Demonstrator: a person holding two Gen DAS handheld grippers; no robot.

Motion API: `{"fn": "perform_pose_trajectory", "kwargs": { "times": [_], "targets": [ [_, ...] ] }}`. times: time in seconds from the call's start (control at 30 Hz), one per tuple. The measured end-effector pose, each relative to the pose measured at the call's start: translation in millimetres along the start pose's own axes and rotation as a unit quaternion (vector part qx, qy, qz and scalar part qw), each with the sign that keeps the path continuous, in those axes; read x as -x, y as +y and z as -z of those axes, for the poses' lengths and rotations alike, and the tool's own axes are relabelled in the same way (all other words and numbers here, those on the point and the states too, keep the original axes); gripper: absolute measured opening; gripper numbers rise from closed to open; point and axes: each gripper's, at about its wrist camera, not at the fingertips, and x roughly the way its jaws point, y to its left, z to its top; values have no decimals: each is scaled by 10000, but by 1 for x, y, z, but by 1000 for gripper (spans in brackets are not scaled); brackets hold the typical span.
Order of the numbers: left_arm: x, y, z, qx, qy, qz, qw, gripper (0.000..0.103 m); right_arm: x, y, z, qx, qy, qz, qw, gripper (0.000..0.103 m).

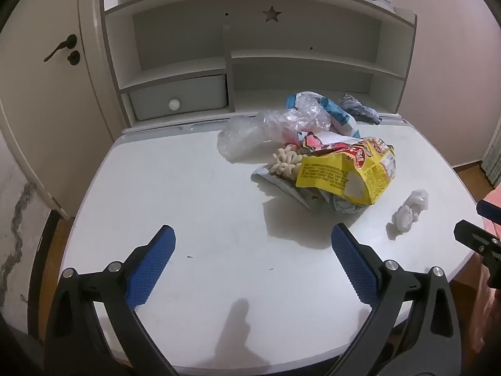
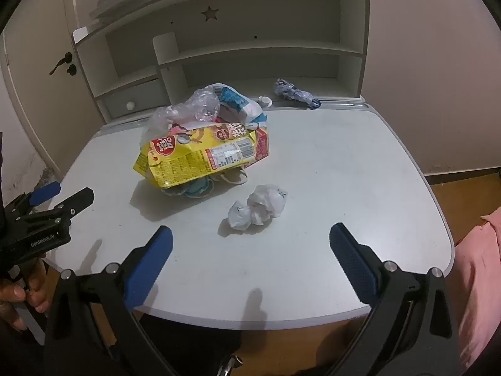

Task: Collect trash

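A pile of trash lies on the white desk (image 1: 188, 188): a yellow snack bag (image 1: 347, 172) (image 2: 200, 156), pale snack rings (image 1: 286, 161), clear crumpled plastic (image 1: 272, 125) (image 2: 184, 112) and a blue-white wrapper (image 1: 332, 109) (image 2: 238, 101). A crumpled white paper ball (image 1: 410, 208) (image 2: 258, 206) lies apart, nearer the front. A dark crumpled wrapper (image 1: 358, 108) (image 2: 296, 94) lies at the back. My left gripper (image 1: 253, 238) is open and empty above the desk front. My right gripper (image 2: 250, 238) is open and empty, just short of the paper ball.
A white shelf unit (image 1: 250, 47) with a small drawer (image 1: 178, 95) stands at the desk's back. A small white cap (image 2: 265, 101) lies by the shelf base. A door (image 1: 47, 62) is at left. Wooden floor (image 2: 463, 200) shows at right.
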Motion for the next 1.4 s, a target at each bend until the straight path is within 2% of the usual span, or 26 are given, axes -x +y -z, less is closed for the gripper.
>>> {"fn": "perform_pose_trajectory", "kwargs": {
  "times": [1.4],
  "targets": [
    [-5, 0, 6, -77, 65, 22, 9999, 97, -6, 3, 1, 6, 87, -4, 10000, 97]
  ]
}}
